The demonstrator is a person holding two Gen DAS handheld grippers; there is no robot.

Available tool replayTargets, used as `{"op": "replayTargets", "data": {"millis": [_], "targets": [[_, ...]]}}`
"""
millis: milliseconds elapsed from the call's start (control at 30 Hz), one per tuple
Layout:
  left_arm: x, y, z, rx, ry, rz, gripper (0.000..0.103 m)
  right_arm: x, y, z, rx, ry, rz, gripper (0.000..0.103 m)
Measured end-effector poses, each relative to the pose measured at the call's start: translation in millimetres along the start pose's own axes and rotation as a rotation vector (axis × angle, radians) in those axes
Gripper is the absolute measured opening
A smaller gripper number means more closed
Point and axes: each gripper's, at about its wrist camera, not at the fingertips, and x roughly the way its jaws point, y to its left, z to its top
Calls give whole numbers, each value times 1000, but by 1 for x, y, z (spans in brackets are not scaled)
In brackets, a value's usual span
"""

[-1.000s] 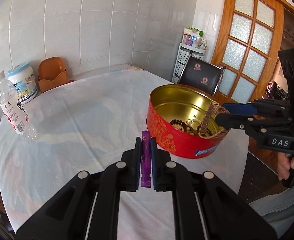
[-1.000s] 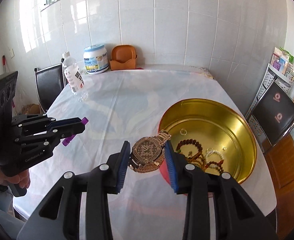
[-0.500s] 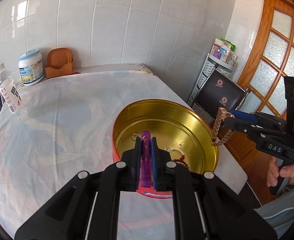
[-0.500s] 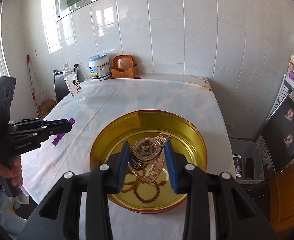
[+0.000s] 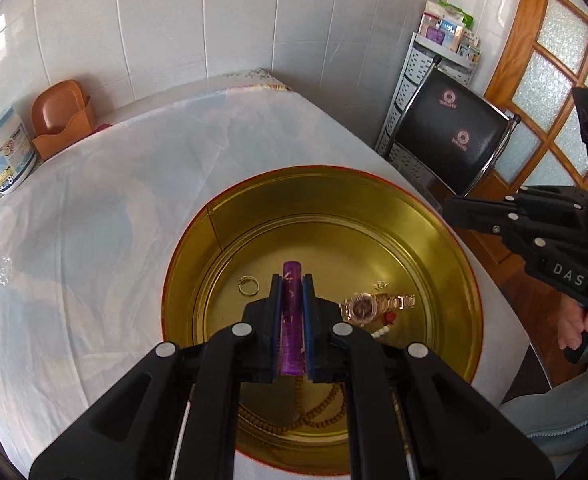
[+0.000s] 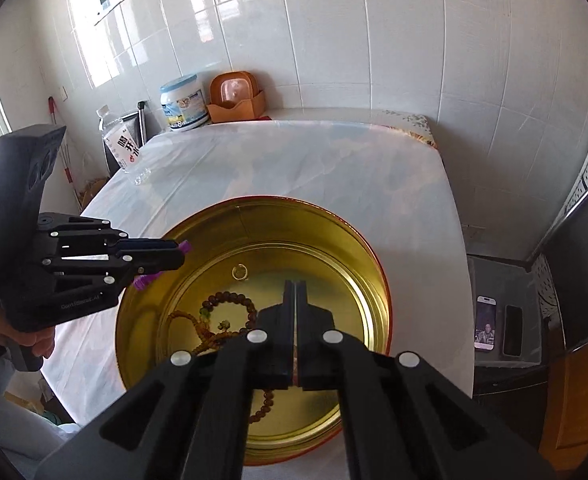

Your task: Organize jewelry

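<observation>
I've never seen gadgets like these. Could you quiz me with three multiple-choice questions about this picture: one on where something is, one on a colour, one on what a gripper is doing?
1. Where is the gold watch?
A. On the tablecloth
B. Inside the round tin
C. Between the right gripper's fingers

2. What colour is the small tube held by the left gripper?
A. Purple
B. Green
C. White

3. How does the right gripper stand?
A. Wide open
B. Shut on a bead bracelet
C. Shut, with nothing between its fingers

Answers:
1. B, the watch lies on the tin's gold floor beside a red bead.
2. A, the tube clamped between the blue pads is purple.
3. C, its two fingers meet above the tin and hold nothing.
</observation>
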Motion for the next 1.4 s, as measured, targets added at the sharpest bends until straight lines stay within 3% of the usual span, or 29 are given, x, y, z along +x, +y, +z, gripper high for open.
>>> {"op": "replayTargets", "data": {"millis": [167, 300, 433, 467, 500, 567, 600, 633, 700, 933, 1167, 1267, 1400], "targets": [[37, 3, 12, 42, 90, -35, 10, 33, -12, 9, 24, 71, 4, 2], [64, -4, 8, 114, 198, -15, 10, 55, -7, -2, -36, 168, 57, 2], [71, -4, 3, 112, 240, -25, 11, 65, -2, -12, -46, 212, 106, 2], [71, -3, 4, 113, 245, -18, 19, 67, 0, -14, -48, 228, 121, 2], [70, -2, 5, 109, 244, -1, 44, 69, 2, -15, -56, 239, 123, 4], [64, 3, 6, 91, 225, 58, 74, 70, 4, -17, -70, 253, 114, 24], [59, 4, 7, 81, 211, 60, 74, 69, 4, -17, -73, 256, 119, 45], [55, 5, 7, 71, 203, 51, 74, 66, 4, -18, -75, 250, 126, 57], [48, 10, 4, 54, 186, 46, 74, 58, 7, -20, -93, 225, 143, 59], [28, 10, -3, 54, 151, 66, 74, 44, 17, -26, -139, 221, 176, 88], [20, 11, -10, 33, 181, 74, 74, 41, 32, -28, -228, 257, 166, 93], [17, 7, -14, 31, 204, 101, 74, 45, 34, -32, -262, 307, 108, 93], [9, 2, -17, 27, 205, 110, 77, 43, 31, -31, -276, 304, 77, 93]]}}
